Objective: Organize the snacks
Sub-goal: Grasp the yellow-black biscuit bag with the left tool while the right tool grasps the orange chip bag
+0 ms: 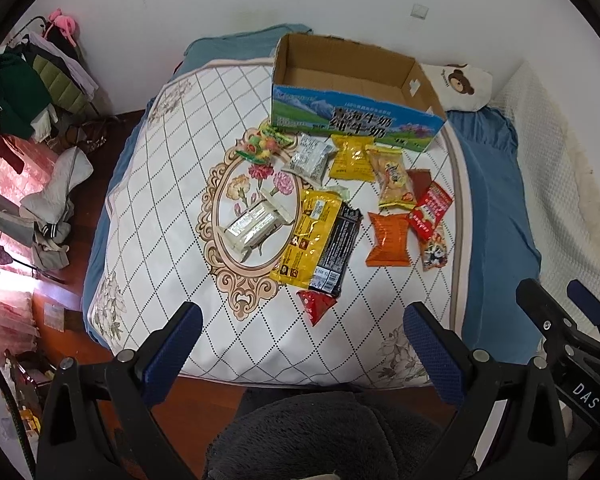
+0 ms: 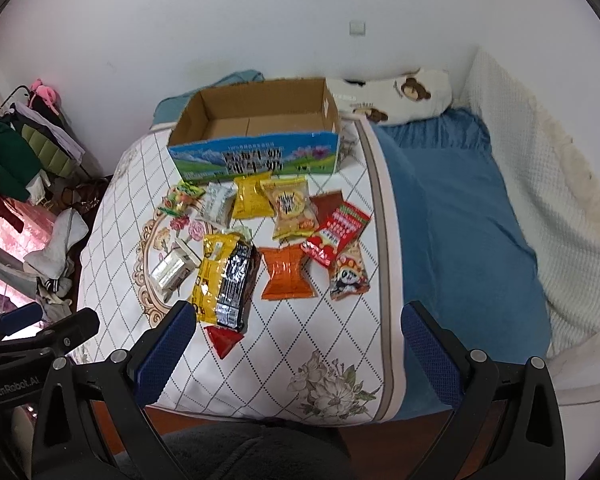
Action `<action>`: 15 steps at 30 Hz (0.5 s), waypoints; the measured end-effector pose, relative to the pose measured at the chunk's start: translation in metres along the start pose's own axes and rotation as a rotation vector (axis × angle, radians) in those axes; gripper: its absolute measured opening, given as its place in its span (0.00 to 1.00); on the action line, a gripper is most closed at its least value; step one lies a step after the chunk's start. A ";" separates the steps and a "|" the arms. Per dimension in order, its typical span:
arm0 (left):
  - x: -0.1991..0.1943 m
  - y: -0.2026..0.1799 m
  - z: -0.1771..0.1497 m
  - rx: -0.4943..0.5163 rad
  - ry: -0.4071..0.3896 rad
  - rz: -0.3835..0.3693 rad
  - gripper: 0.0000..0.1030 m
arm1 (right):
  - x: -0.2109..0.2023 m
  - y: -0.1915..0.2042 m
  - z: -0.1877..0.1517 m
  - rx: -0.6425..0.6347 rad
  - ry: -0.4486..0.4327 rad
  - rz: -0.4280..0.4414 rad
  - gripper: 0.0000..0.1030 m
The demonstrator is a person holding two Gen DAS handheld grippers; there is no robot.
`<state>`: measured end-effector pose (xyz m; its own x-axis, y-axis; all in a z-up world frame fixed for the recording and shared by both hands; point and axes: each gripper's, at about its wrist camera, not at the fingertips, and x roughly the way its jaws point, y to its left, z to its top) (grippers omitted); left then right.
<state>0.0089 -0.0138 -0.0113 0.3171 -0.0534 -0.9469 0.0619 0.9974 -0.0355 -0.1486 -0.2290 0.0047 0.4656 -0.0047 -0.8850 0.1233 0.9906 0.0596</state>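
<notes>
Several snack packets lie on a quilted white mat (image 1: pixel 172 184) on the bed: a big yellow-and-black bag (image 1: pixel 316 236) (image 2: pixel 226 276), an orange packet (image 1: pixel 390 240) (image 2: pixel 286 274), a red packet (image 1: pixel 430 208) (image 2: pixel 336 232), a small red triangle packet (image 1: pixel 315 304) (image 2: pixel 223 340), a silver-white packet (image 1: pixel 256 224) and yellow packets (image 1: pixel 350 158). An empty open cardboard box (image 1: pixel 352 120) (image 2: pixel 256 156) stands behind them. My left gripper (image 1: pixel 302 344) is open and empty, hovering near the mat's front edge. My right gripper (image 2: pixel 296 344) is open and empty beside it, also seen in the left wrist view (image 1: pixel 560 304).
A blue sheet (image 2: pixel 452 216) covers the bed to the right, with a white blanket (image 2: pixel 540 184) and a bear-print pillow (image 2: pixel 404 96) by the wall. Clothes hang on a rack (image 1: pixel 32 84) at the left above a wooden floor (image 1: pixel 204 400).
</notes>
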 end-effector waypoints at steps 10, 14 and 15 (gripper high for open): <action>0.120 0.005 0.033 0.069 0.126 0.062 1.00 | 0.115 -0.019 0.006 0.135 0.140 0.056 1.00; 0.185 -0.005 0.049 0.142 0.219 0.055 1.00 | 0.167 -0.020 0.010 0.147 0.177 0.047 1.00; 0.196 -0.007 0.052 0.153 0.233 0.058 1.00 | 0.181 -0.020 0.011 0.145 0.185 0.042 1.00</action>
<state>0.1199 -0.0337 -0.1799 0.0989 0.0334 -0.9945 0.1981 0.9788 0.0525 -0.0572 -0.2515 -0.1516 0.3065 0.0747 -0.9489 0.2376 0.9594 0.1523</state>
